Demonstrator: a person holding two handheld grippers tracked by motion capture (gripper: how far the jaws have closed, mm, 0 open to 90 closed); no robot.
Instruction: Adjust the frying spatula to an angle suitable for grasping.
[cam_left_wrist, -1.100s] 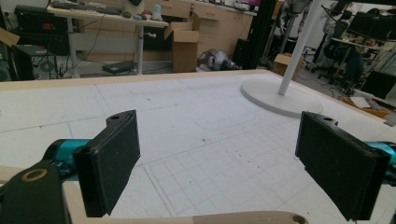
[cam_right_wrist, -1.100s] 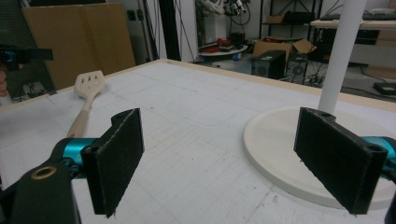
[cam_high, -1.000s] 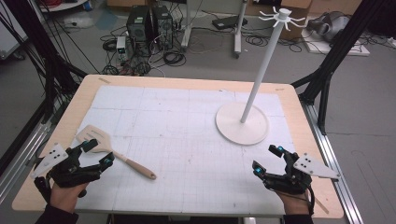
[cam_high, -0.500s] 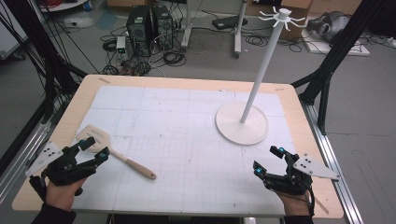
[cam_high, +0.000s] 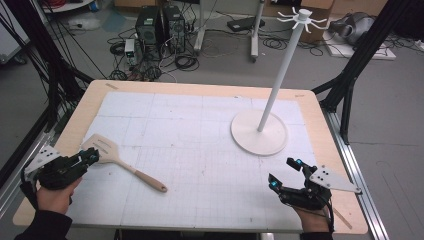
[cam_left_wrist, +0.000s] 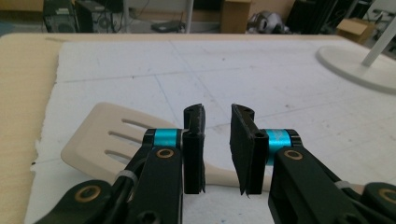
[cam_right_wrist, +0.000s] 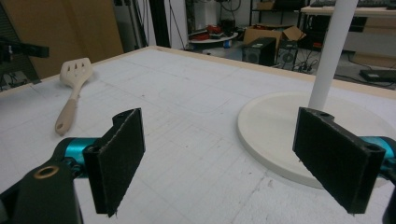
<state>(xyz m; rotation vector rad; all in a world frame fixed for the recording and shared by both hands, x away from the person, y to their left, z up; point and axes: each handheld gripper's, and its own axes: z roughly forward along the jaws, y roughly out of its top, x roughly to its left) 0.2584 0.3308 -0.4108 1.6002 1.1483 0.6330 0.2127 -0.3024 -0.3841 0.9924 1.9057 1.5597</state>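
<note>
A pale wooden slotted spatula (cam_high: 117, 160) lies on the white mat at the left, blade to the far left and handle towards the near middle. My left gripper (cam_high: 92, 156) sits low at the blade's near-left edge. In the left gripper view its jaws (cam_left_wrist: 219, 112) have just been closing to a narrow gap; the spatula (cam_left_wrist: 102, 140) lies under and behind them, its neck showing through the gap, and the pads do not press on it. My right gripper (cam_high: 284, 172) rests at the near right, wide open and holding nothing (cam_right_wrist: 219, 116).
A white stand with a round base (cam_high: 260, 132), a tall pole (cam_high: 280, 75) and hooks on top rises at the back right, just beyond the right gripper. The mat covers a wooden table (cam_high: 80, 115). Black frame legs flank both sides.
The left hand has shifted left and a little lower beside the spatula's blade, and its jaws have drawn much closer together. The right gripper and the spatula have not moved.
</note>
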